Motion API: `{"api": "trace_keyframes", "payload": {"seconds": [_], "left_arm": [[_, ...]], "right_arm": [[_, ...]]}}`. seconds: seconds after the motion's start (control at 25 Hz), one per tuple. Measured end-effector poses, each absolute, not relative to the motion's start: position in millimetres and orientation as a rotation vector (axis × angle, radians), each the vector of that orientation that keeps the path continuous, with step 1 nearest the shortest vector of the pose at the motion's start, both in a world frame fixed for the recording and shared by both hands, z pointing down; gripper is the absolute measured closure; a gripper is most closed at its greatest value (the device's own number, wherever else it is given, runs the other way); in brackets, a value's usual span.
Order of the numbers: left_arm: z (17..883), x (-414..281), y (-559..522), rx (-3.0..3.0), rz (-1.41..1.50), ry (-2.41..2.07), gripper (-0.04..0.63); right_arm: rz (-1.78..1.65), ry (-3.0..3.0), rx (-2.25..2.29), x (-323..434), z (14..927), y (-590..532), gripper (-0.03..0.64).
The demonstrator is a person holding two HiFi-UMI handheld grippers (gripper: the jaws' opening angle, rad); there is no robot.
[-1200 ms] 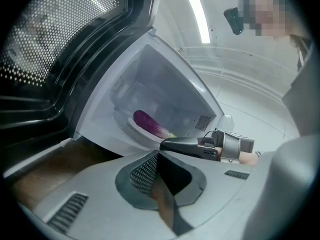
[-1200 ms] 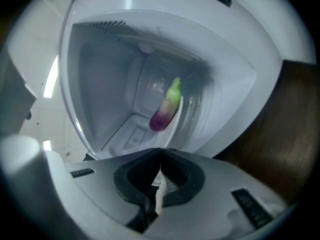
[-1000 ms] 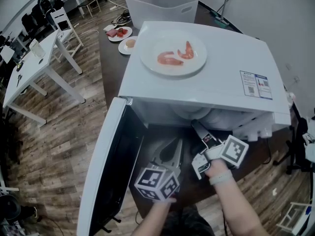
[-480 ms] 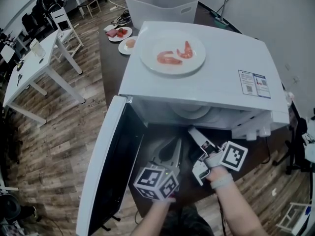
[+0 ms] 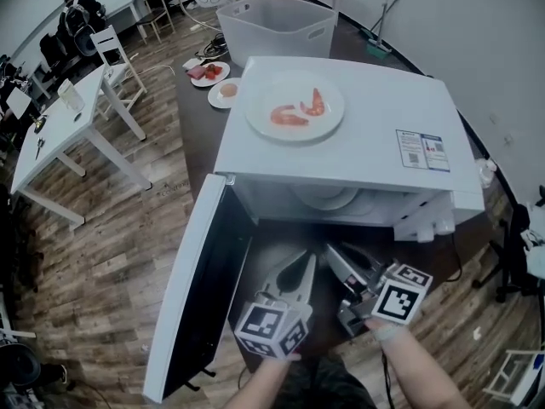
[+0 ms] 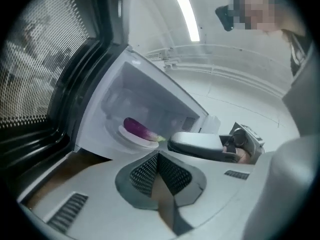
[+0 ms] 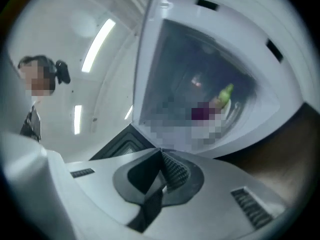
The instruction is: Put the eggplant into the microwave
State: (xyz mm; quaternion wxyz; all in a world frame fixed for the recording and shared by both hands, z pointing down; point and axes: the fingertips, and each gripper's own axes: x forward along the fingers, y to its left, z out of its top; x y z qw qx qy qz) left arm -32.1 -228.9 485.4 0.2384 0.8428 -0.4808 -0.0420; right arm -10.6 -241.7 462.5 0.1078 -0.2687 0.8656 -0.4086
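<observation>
The white microwave (image 5: 341,147) stands with its door (image 5: 192,288) swung open to the left. Inside, the purple eggplant (image 6: 139,129) lies on a white plate (image 6: 131,136); in the right gripper view the eggplant (image 7: 205,111) shows with its green stem up. From the head view the eggplant is hidden. Both grippers hang in front of the opening, outside the cavity. My left gripper (image 5: 308,258) (image 6: 158,156) is shut and empty. My right gripper (image 5: 332,254) (image 7: 161,154) is shut and empty too, lying just right of the left one.
A white plate with shrimps (image 5: 294,106) sits on top of the microwave. Behind it stand a white bin (image 5: 274,15) and two small plates of food (image 5: 209,72) on the dark table. A white table (image 5: 60,135) and chairs stand at the left.
Both grippers have drawn back from the microwave opening toward the person and risen a little. The right gripper has rolled about its axis.
</observation>
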Motion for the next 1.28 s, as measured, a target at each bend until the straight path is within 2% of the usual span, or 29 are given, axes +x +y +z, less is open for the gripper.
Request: {"api": "trace_keyframes", "payload": {"seconds": [0.16, 0.4, 1.28], "left_arm": [[471.7, -27.4, -204.9, 2.374, -0.064, -1.337, 0.594], [449.7, -25.0, -181.6, 2.384, -0.082, -1.284, 0.595], [382.0, -36.9, -133.5, 2.422, -0.134, -1.328, 0.595]], "right_arm": [[-0.959, 2.783, -0.904, -8.4, 449.9, -214.6, 0.615], [-0.776, 2.935, -0.979, -2.9, 431.8, -179.9, 0.615], [-0.585, 2.995, -1.127, 13.1, 377.5, -118.0, 0.616]]}}
